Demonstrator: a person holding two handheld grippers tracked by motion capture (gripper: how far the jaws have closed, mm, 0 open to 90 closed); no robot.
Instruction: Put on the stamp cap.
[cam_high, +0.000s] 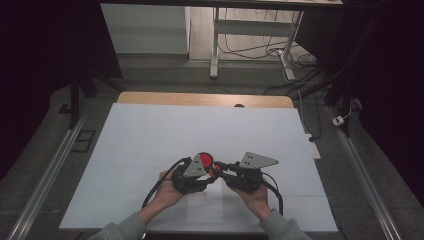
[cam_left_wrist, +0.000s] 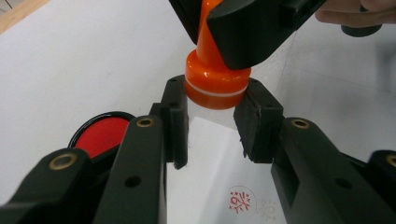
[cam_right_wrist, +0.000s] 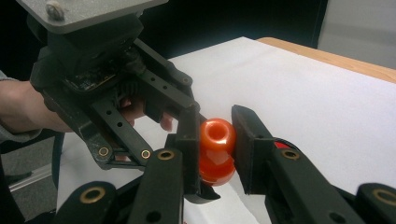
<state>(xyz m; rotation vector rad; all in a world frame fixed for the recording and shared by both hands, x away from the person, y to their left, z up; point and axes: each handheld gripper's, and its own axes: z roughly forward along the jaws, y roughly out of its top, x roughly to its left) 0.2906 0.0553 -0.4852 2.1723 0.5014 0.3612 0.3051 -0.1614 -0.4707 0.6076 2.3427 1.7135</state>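
My left gripper (cam_left_wrist: 211, 126) pinches the broad base of the orange stamp (cam_left_wrist: 215, 79), its pads pressed to either side, while my right gripper (cam_right_wrist: 212, 144) clamps the rounded handle from the opposite end; I judge the double hold is there to steady the stamp or pass it across. It hangs above the paper strip (cam_left_wrist: 205, 186), where a red imprint (cam_left_wrist: 242, 200) already sits. The red ink pad (cam_left_wrist: 100, 135) lies just beyond, close for re-inking, on the white table cover (cam_high: 150, 130).
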